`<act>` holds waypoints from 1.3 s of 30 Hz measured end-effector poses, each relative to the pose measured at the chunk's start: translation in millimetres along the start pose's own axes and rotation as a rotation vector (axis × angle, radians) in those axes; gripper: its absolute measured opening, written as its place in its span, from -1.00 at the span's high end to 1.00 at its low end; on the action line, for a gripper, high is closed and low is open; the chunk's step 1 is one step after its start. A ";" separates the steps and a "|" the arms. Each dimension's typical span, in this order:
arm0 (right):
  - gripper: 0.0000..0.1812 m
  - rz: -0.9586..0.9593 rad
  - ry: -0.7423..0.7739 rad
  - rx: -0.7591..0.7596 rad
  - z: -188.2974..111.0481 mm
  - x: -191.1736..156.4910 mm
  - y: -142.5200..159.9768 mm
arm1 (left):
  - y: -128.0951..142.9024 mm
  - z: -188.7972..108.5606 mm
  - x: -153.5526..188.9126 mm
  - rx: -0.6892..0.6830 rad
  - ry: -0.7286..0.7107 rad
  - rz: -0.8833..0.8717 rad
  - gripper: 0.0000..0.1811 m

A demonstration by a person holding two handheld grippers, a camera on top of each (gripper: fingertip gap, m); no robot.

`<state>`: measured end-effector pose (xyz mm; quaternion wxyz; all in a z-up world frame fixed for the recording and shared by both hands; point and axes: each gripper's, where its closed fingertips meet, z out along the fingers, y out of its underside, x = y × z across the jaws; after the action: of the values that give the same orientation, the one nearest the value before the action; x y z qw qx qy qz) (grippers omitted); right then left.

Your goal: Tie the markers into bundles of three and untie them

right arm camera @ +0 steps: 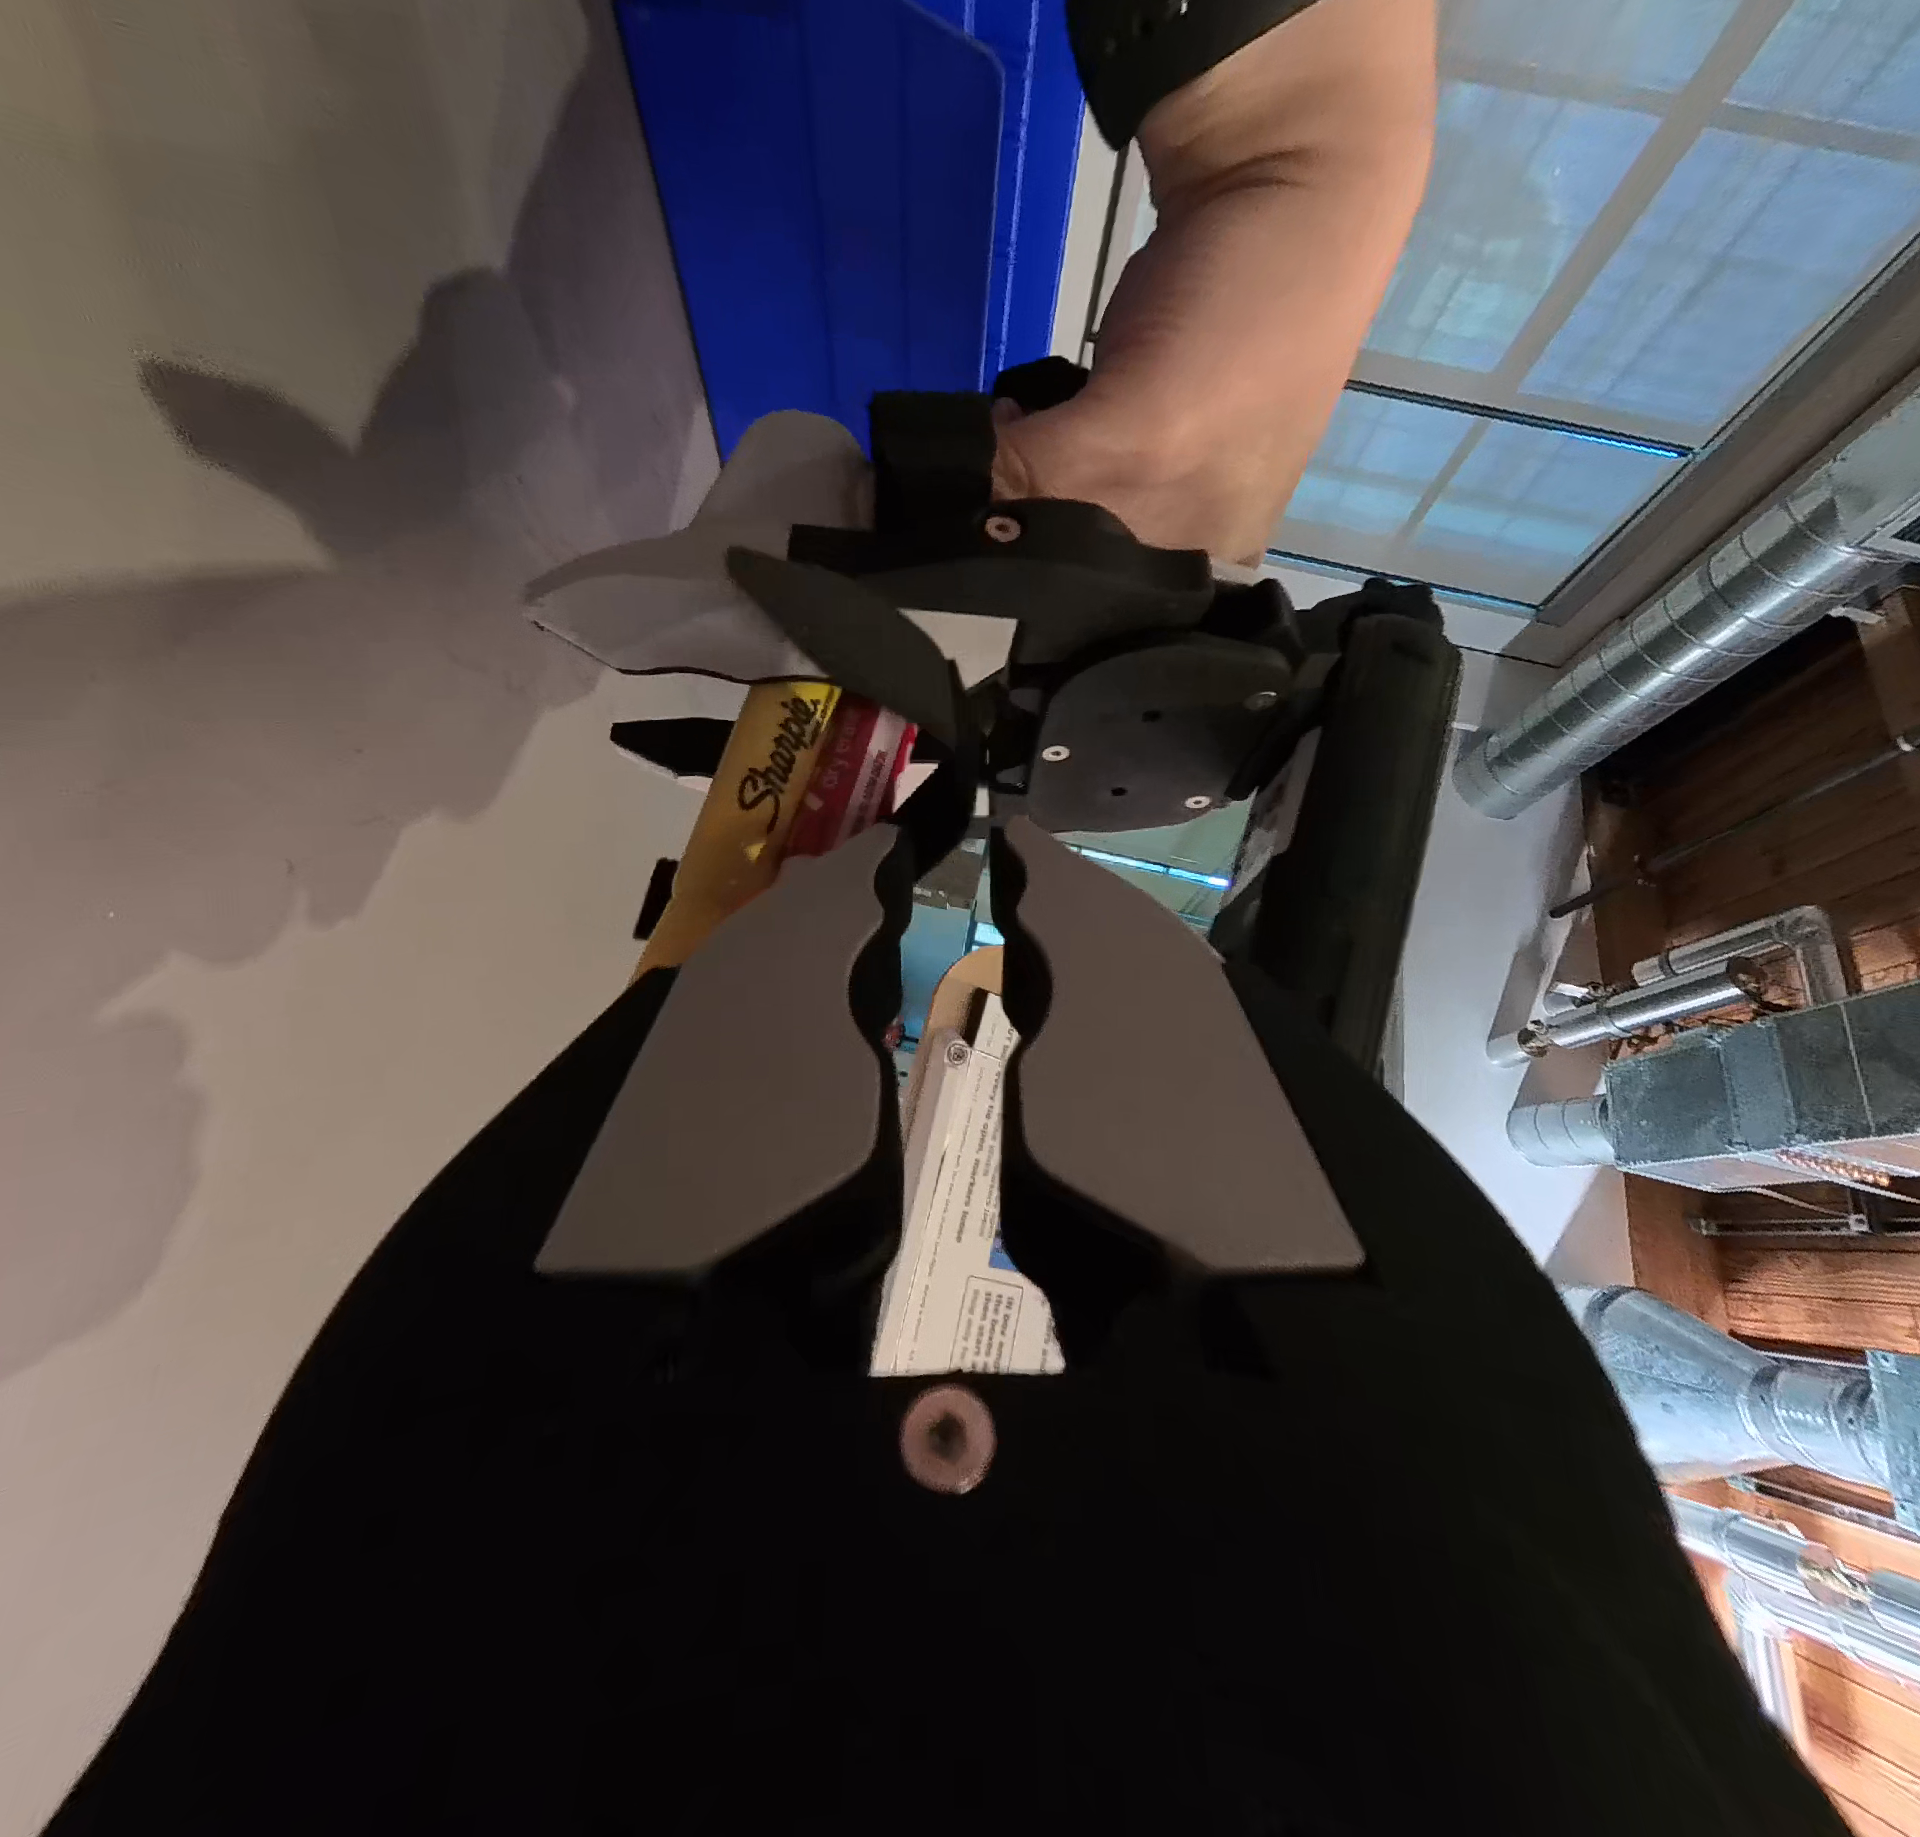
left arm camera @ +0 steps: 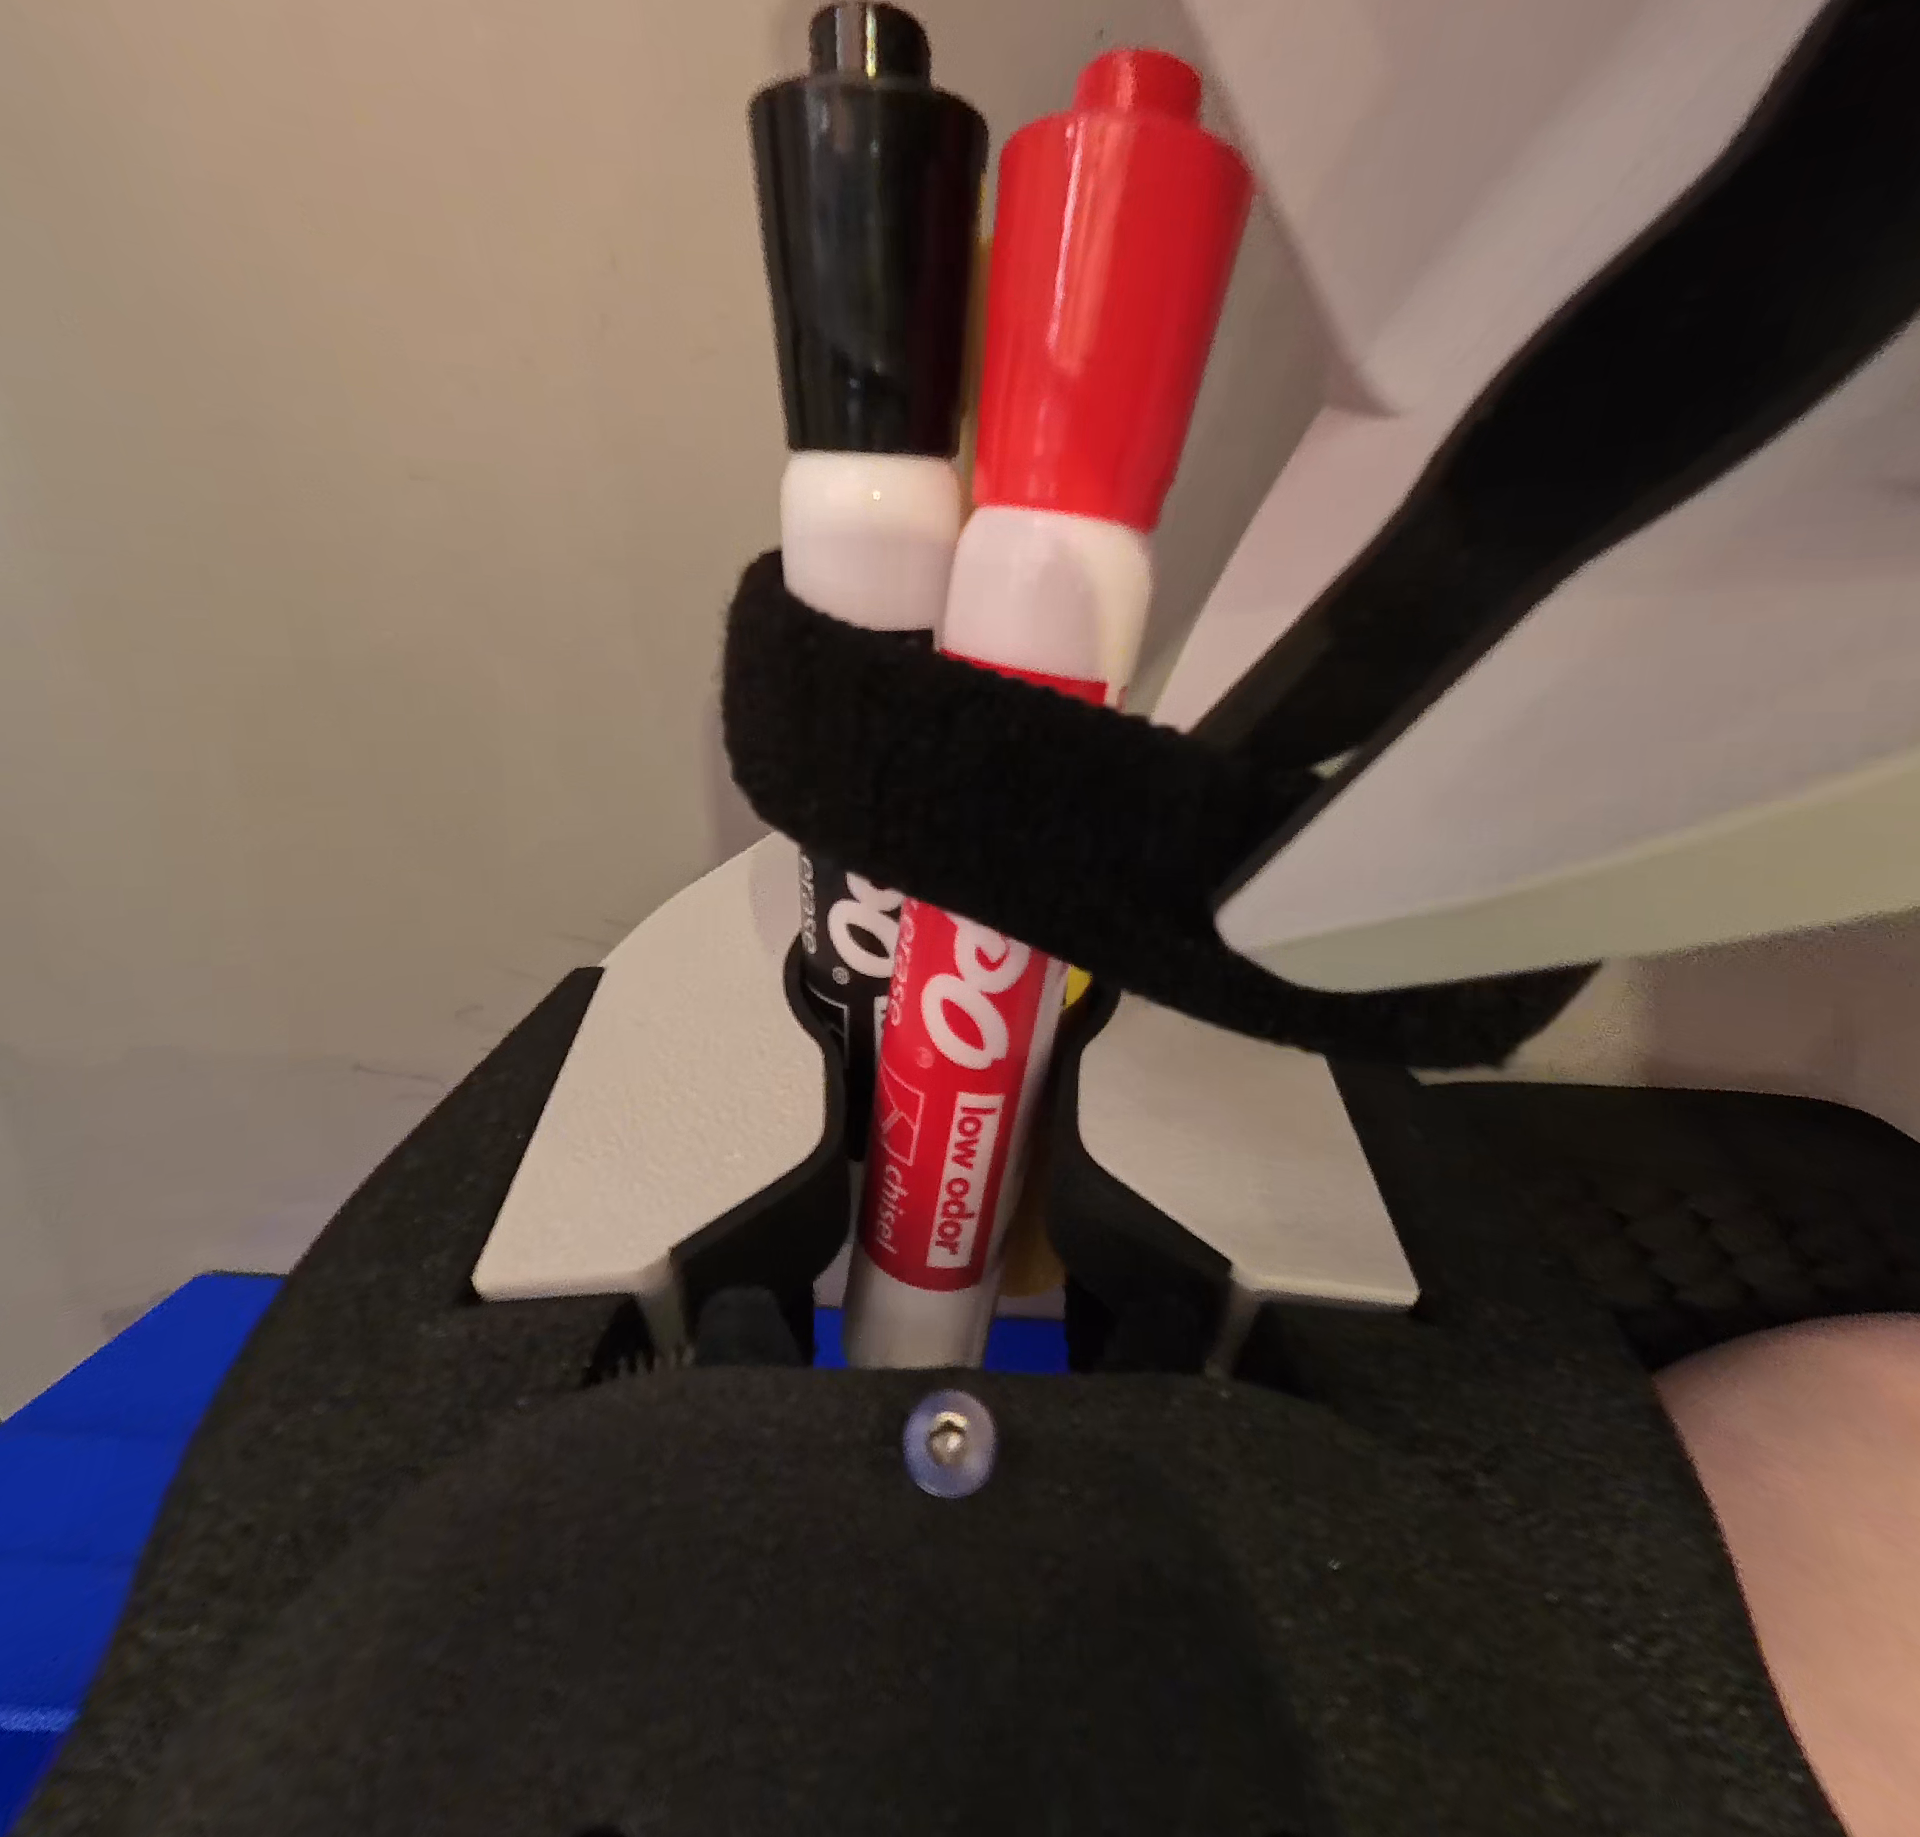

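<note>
Left fingers [left arm camera: 717,1091]: pinching the black marker [left arm camera: 868,270], red marker [left arm camera: 1101,333] and a yellow one behind.
Velcro strap [left arm camera: 935,759]: looped around them beyond the fingertips.
Right fingers [right arm camera: 748,1049]: nearly together, seemingly gripping the strap's end.
Yellow marker [right arm camera: 753,800]: past the left fingertip.

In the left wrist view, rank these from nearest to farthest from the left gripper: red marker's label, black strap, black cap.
1. Red marker's label: between the left gripper's fingers, right of the black marker.
2. Black strap: wrapped around the markers just beyond the fingertips, its tail running up to the right.
3. Black cap: farthest, at the top, left of the red cap.
</note>
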<state>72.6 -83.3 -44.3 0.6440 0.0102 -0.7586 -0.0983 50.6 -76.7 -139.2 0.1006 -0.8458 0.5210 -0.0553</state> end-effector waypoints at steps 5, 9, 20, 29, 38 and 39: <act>0.82 -0.015 -0.020 -0.011 -0.5 -2.0 1.8 | 0.0 -0.7 -0.4 0.001 -0.002 -0.002 0.53; 0.81 -0.020 -0.026 -0.004 -2.4 -1.0 -0.7 | 0.2 -0.2 -0.4 0.000 -0.001 -0.002 0.54; 0.90 0.138 0.108 0.129 -33.0 31.6 12.9 | 11.7 -12.8 -8.2 0.012 -0.037 -0.044 0.54; 0.71 0.864 -0.146 0.118 -10.0 -26.0 85.3 | 26.4 -23.2 -17.5 -0.024 -0.111 -0.089 0.54; 0.69 1.145 -0.275 0.213 7.5 -73.4 85.2 | 20.4 -22.0 -15.0 -0.032 -0.123 -0.131 0.54; 0.69 1.157 -0.299 0.231 6.5 -76.4 83.6 | 18.7 -24.7 -14.0 -0.018 -0.124 -0.141 0.54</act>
<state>88.6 10.4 -106.1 0.4743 -0.3479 -0.7289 0.3504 23.2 -75.2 -119.3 0.1211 -0.8830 0.4535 -0.0049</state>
